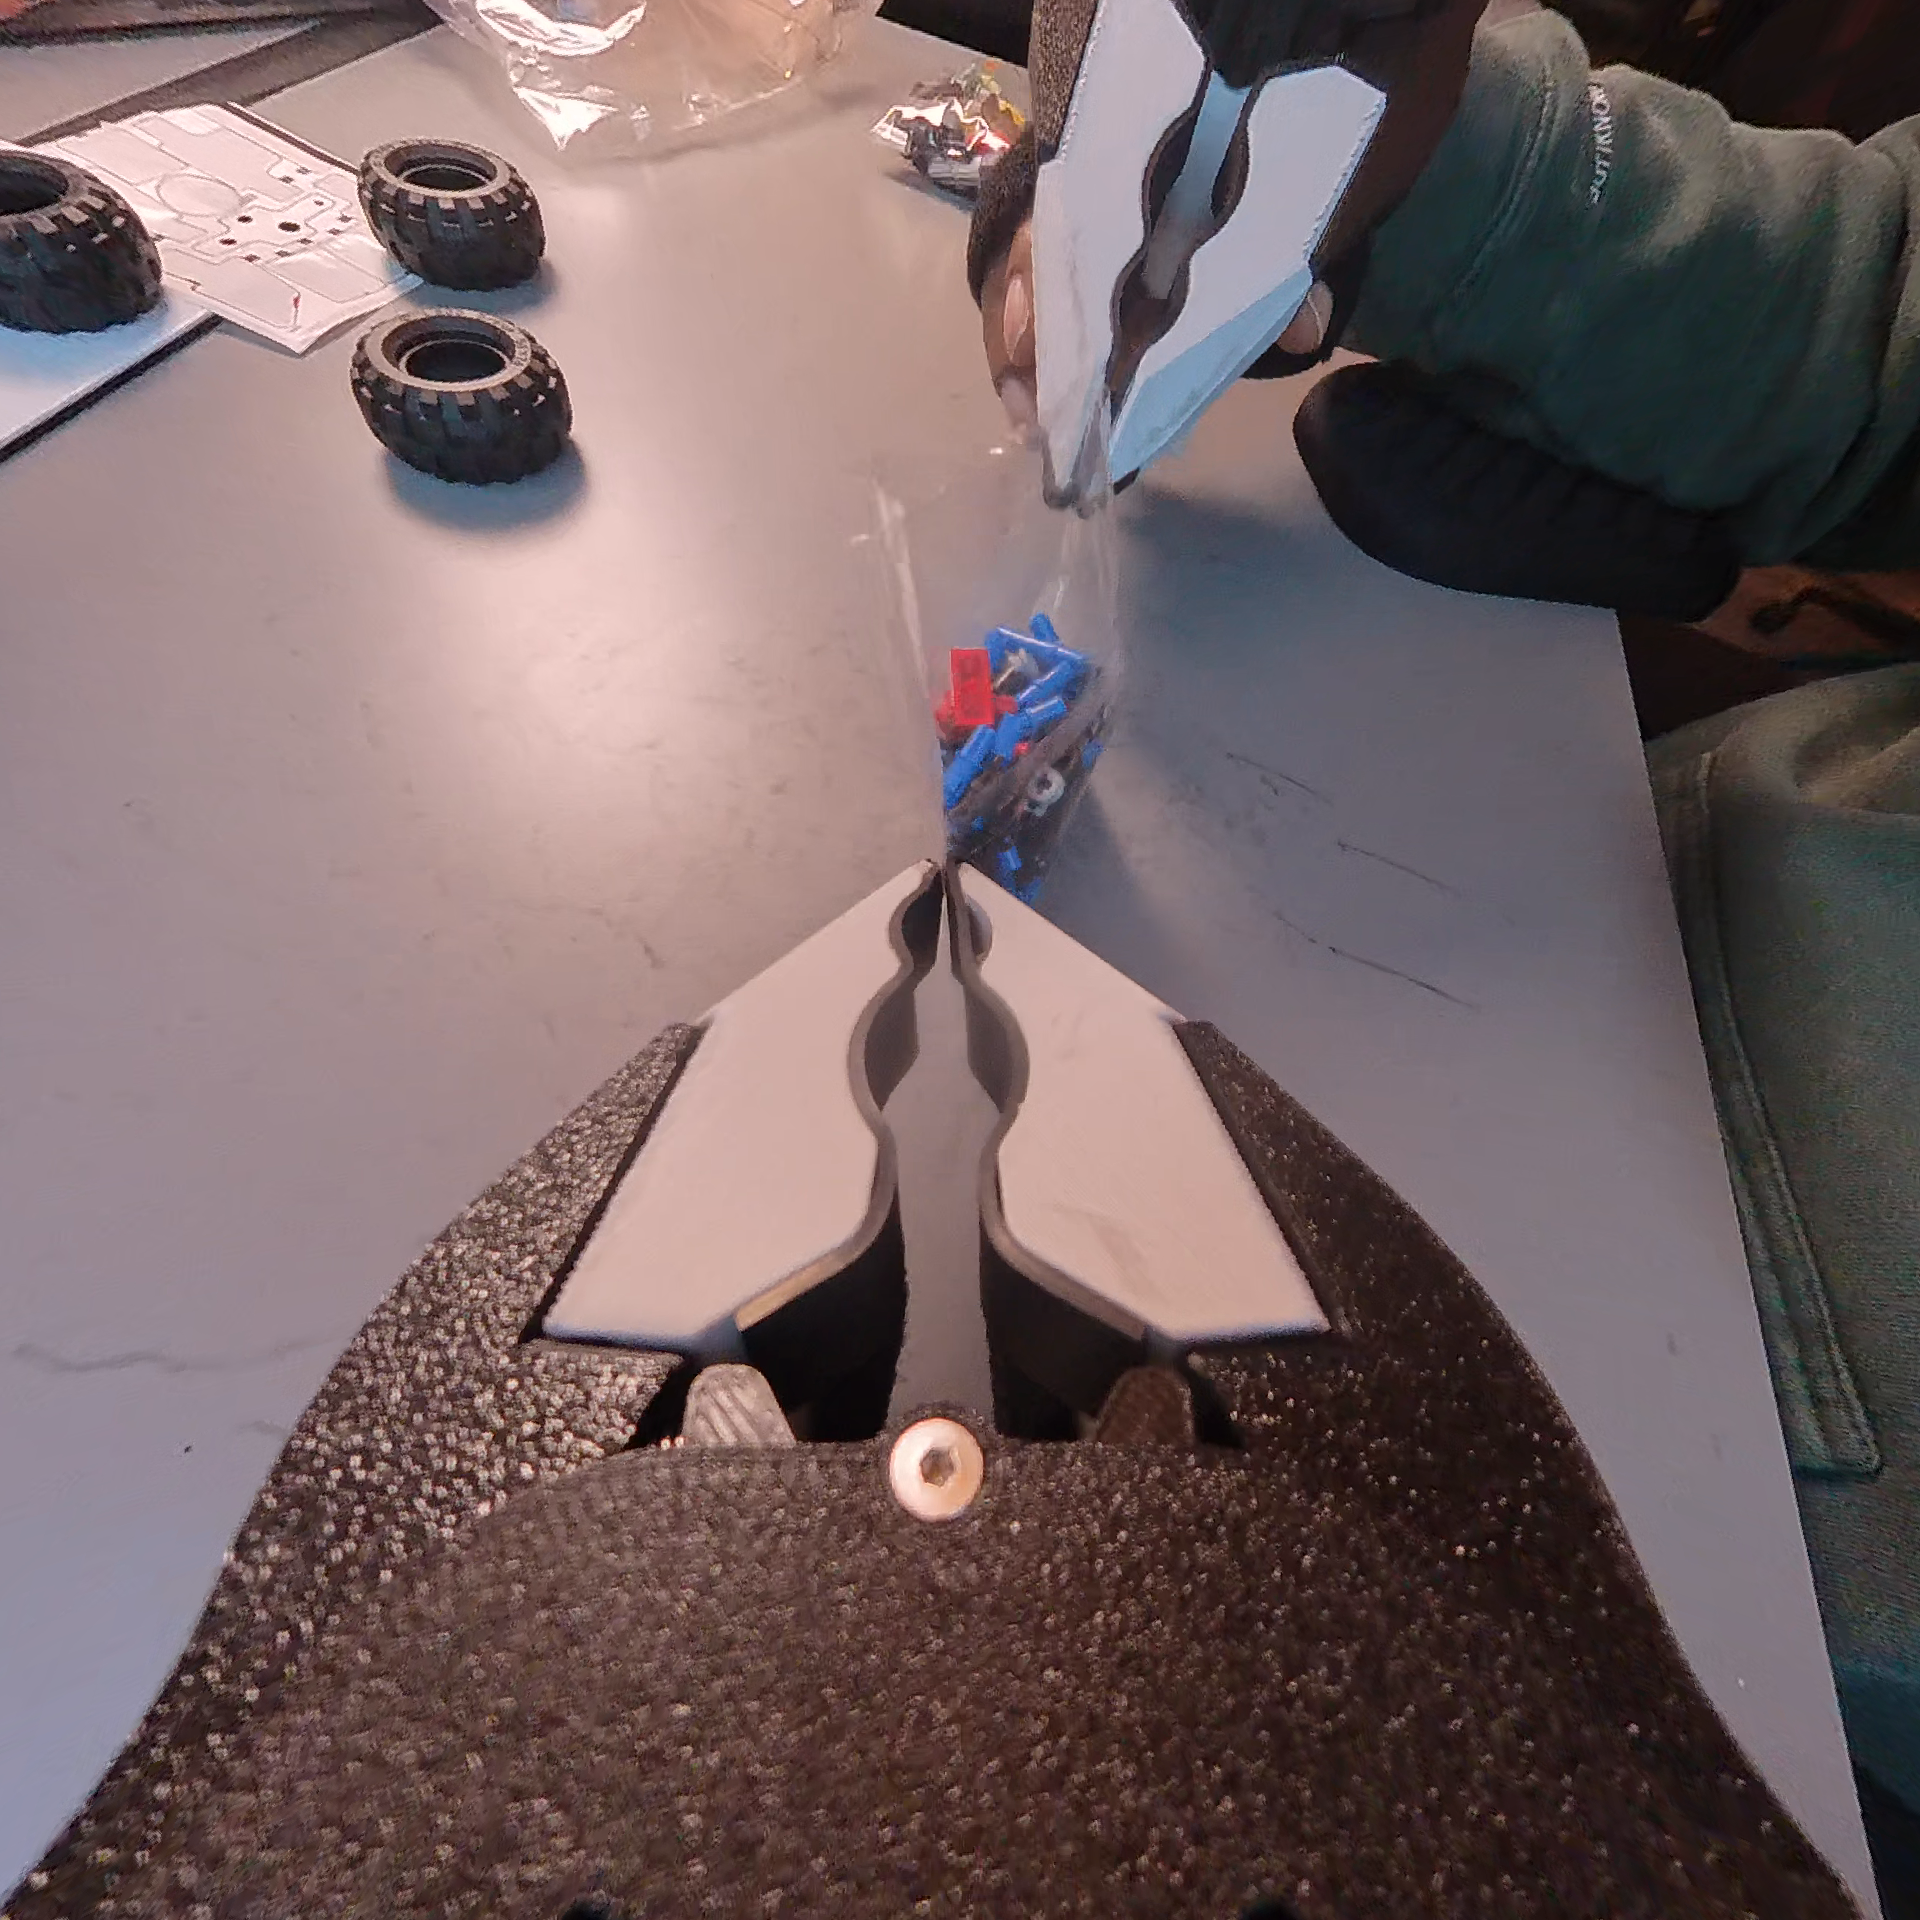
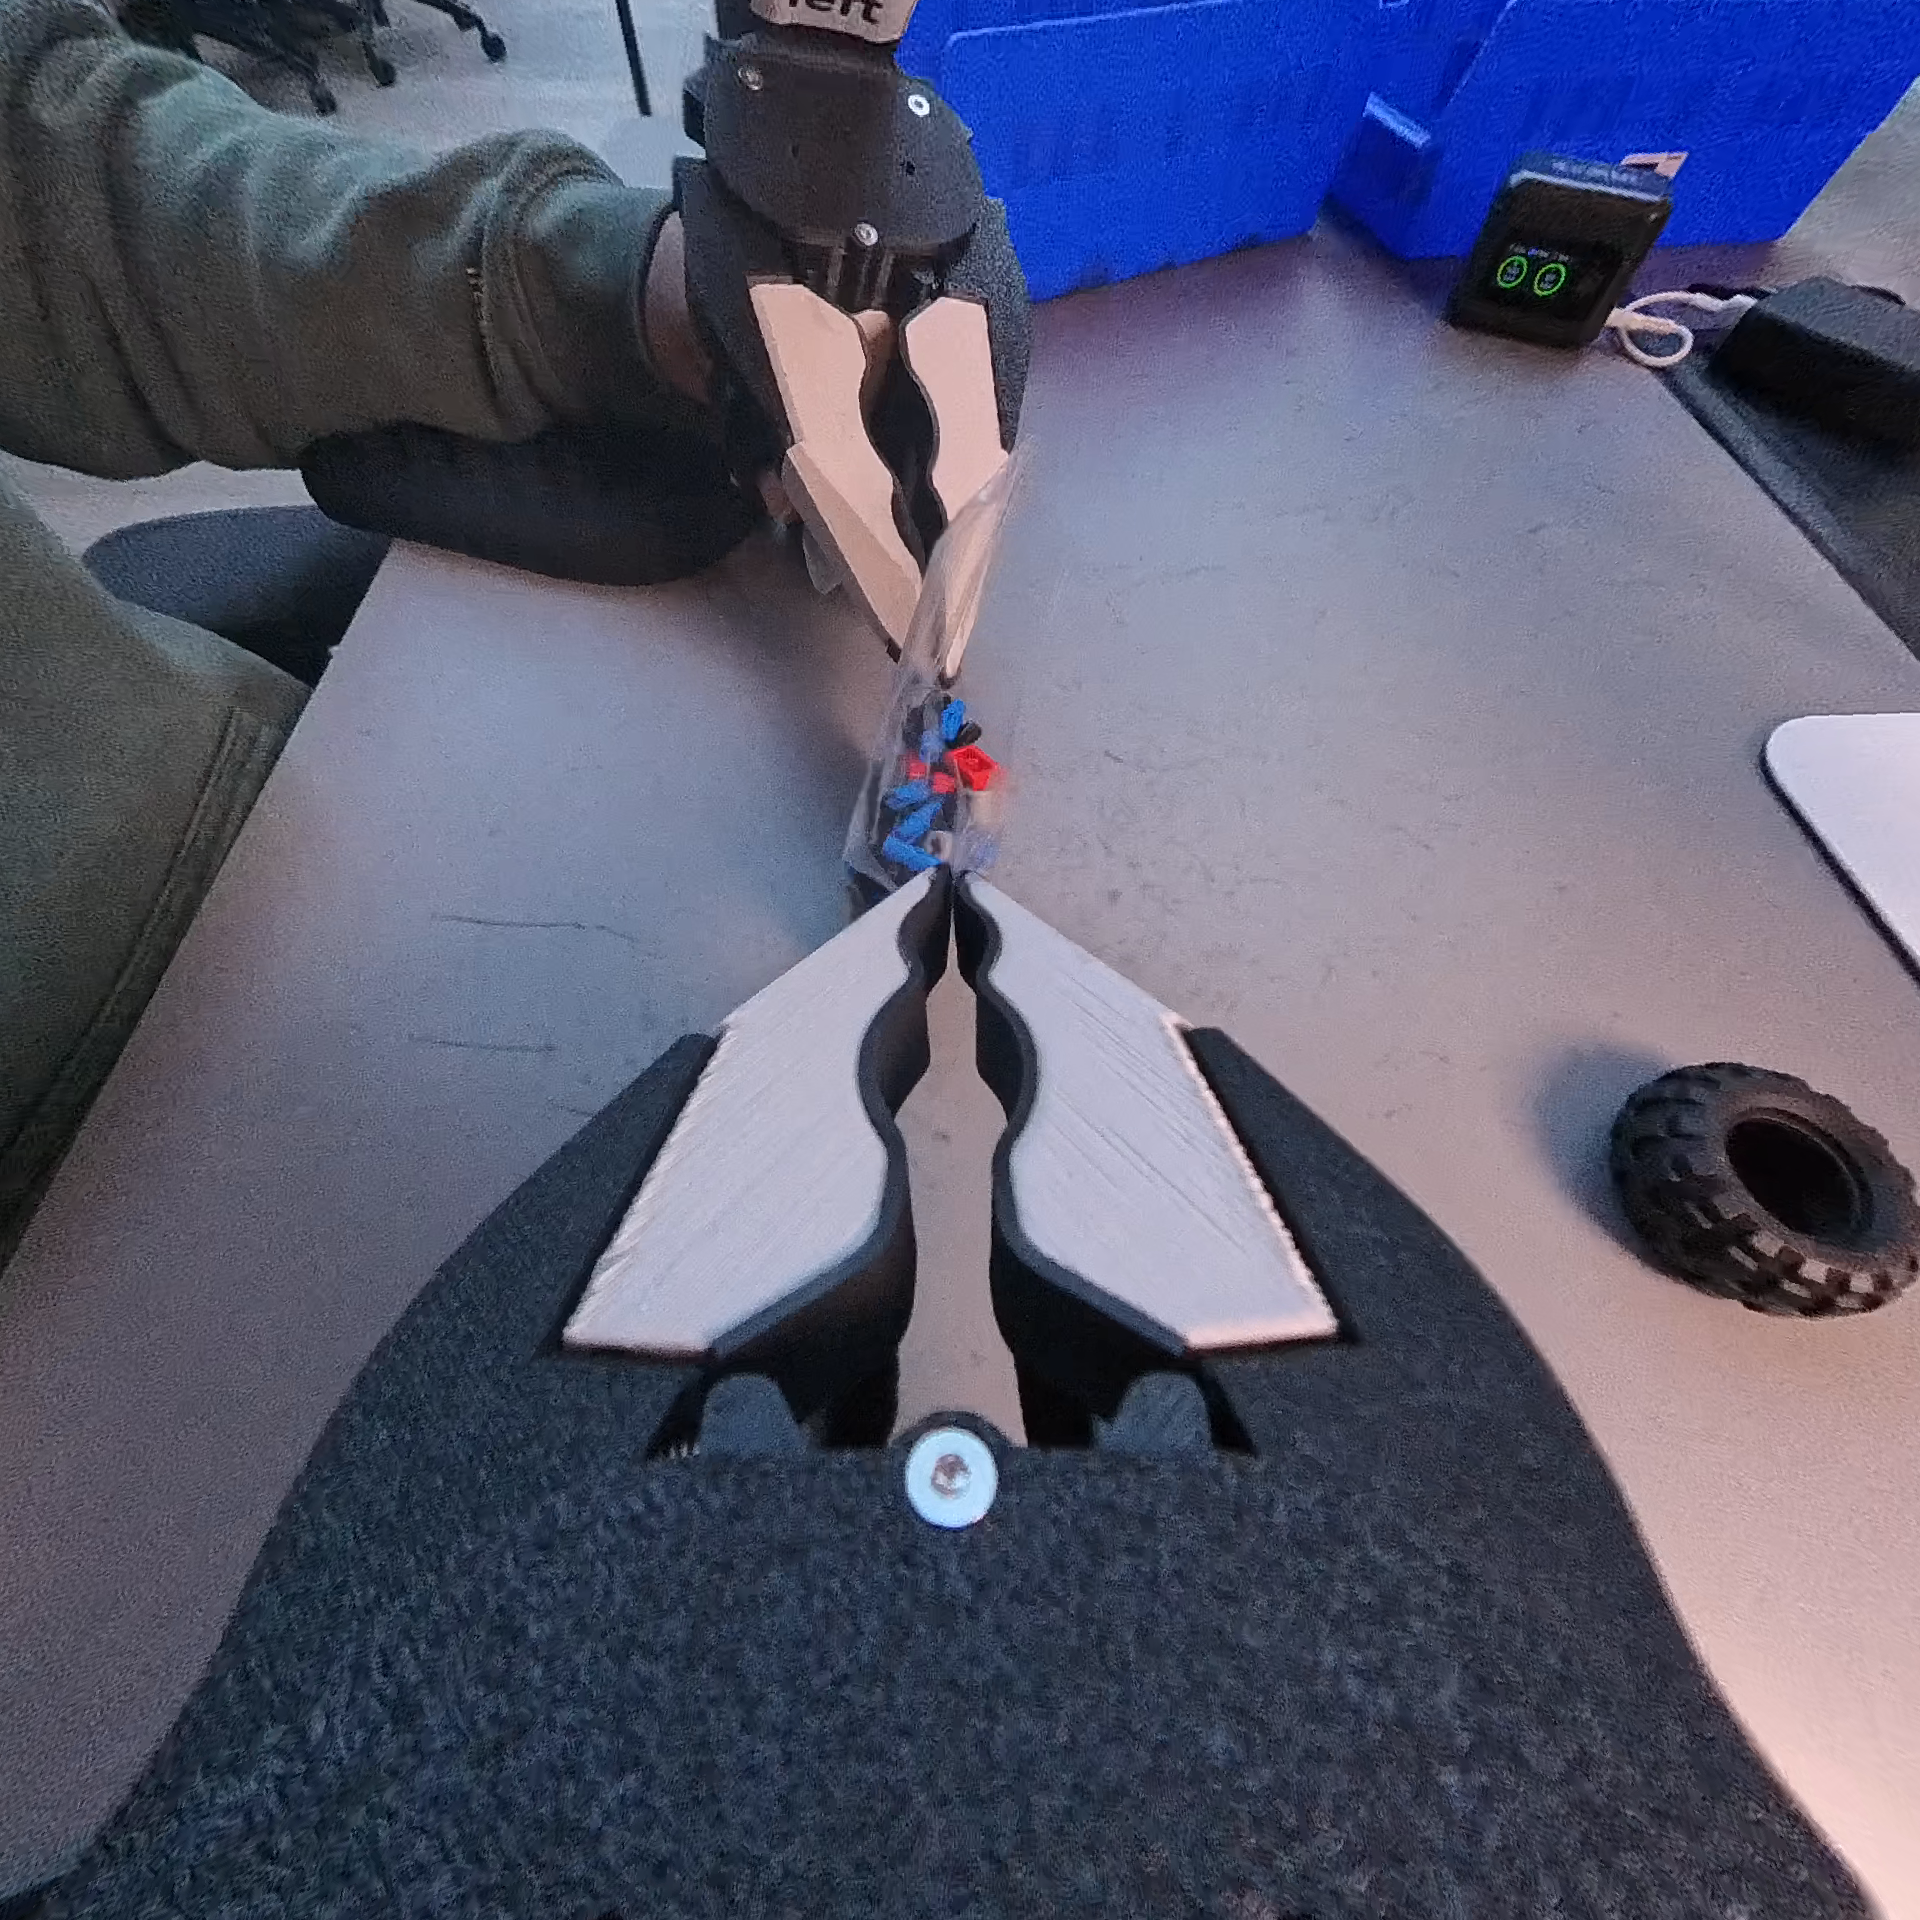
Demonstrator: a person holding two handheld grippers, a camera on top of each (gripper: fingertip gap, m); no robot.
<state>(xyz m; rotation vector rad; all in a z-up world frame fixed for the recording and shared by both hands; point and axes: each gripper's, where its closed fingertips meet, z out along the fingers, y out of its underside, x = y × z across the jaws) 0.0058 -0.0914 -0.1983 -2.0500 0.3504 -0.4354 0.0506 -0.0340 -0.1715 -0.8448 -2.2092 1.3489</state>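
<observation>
The left hand-held gripper was clenched on one edge of a small clear plastic bag, its two fingertips pressed together on the film. The right hand-held gripper was clenched on the opposite edge, so the bag hung stretched between the two, just above the grey surface; whether the bag's bottom touched the surface could not be told. Inside the bag lay a heap of small blue pins with a few red pieces and some dark ones. In the left wrist view the right hand-held gripper came in from the far right, held by a gloved hand in a green sleeve. On the far left of that view three black knobby tyres lay on the surface, well apart from the bag, two of them just beside a printed sheet. A crumpled clear wrapper and a small packet of mixed pieces lay at the far edge. In the right wrist view another black tyre sat near on the right, with blue bins and a small black device with a lit screen at the far side.
</observation>
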